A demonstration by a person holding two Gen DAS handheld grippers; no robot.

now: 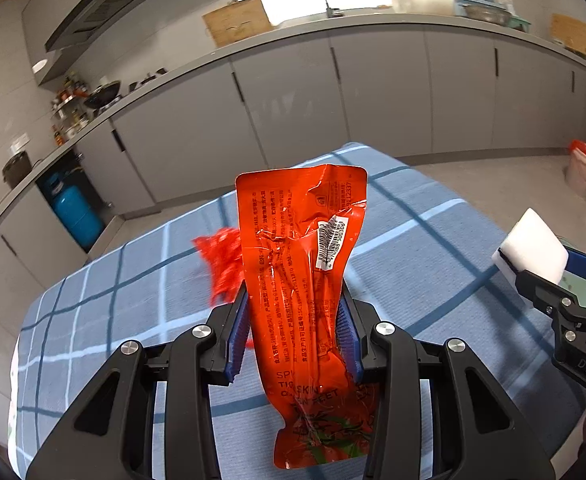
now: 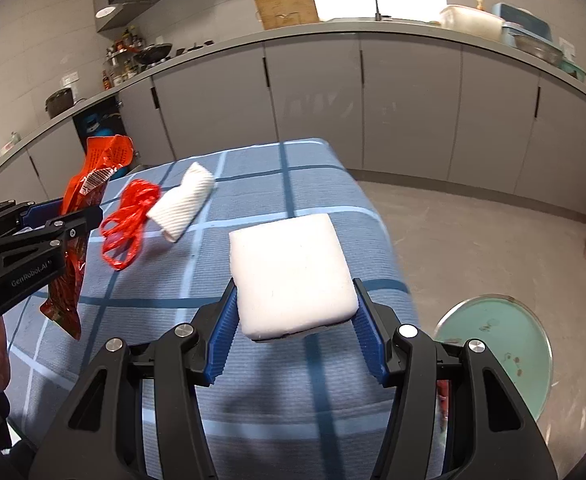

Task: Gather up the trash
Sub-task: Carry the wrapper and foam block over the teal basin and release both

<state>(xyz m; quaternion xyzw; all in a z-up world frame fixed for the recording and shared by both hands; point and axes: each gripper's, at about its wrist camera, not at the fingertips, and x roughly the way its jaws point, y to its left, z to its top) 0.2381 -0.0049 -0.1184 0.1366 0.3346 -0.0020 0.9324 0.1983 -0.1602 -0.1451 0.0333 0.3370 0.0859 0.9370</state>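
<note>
My left gripper [image 1: 295, 300] is shut on an orange snack wrapper [image 1: 305, 248] and holds it upright above the blue checked tablecloth [image 1: 133, 272]; it also shows in the right wrist view [image 2: 89, 184]. My right gripper [image 2: 295, 292] is shut on a white foam block [image 2: 289, 272], also seen at the right edge of the left wrist view [image 1: 533, 250]. A red plastic net [image 2: 131, 216] and a white foam sleeve [image 2: 185, 202] lie on the cloth.
A green round bin lid [image 2: 497, 356] sits on the floor to the right of the table. Grey kitchen cabinets [image 2: 373, 92] run behind. A blue gas cylinder [image 1: 73, 208] stands at the left. A bucket [image 1: 583, 168] stands at the far right.
</note>
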